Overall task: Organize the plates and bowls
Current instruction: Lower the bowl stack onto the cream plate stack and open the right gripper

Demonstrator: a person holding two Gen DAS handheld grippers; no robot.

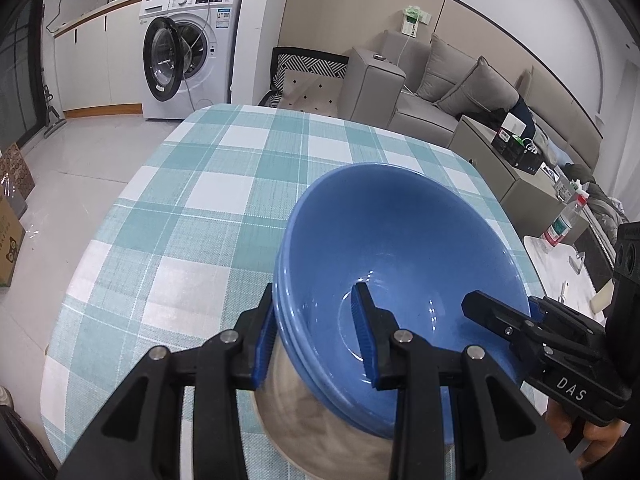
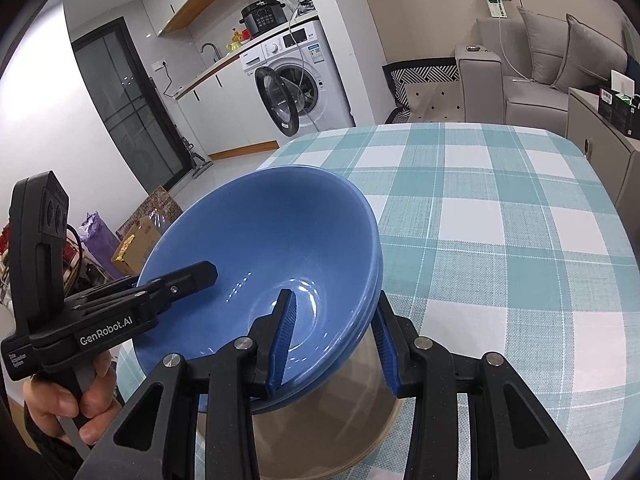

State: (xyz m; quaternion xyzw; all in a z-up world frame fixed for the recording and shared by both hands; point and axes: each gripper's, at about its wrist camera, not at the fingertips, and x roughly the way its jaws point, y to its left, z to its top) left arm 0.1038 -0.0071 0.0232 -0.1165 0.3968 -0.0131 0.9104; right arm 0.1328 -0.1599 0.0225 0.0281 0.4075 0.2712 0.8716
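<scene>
Stack of bowls (image 1: 400,240) sits on the table (image 1: 208,200), lower right of left-wrist frame, w/ a plate (image 1: 320,432) under it. Left gripper (image 1: 316,336) straddles the stack's near-left rim; right gripper (image 2: 332,340) straddles the opposite rim. Washing machine (image 1: 188,48) is behind the table, upper left; sofa (image 1: 440,92) upper right.

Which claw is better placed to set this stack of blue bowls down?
Neither alone, probably: the left claw and right claw each clamp opposite rims of the stack of glossy blue bowls, above the teal-checked tablecloth.
</scene>
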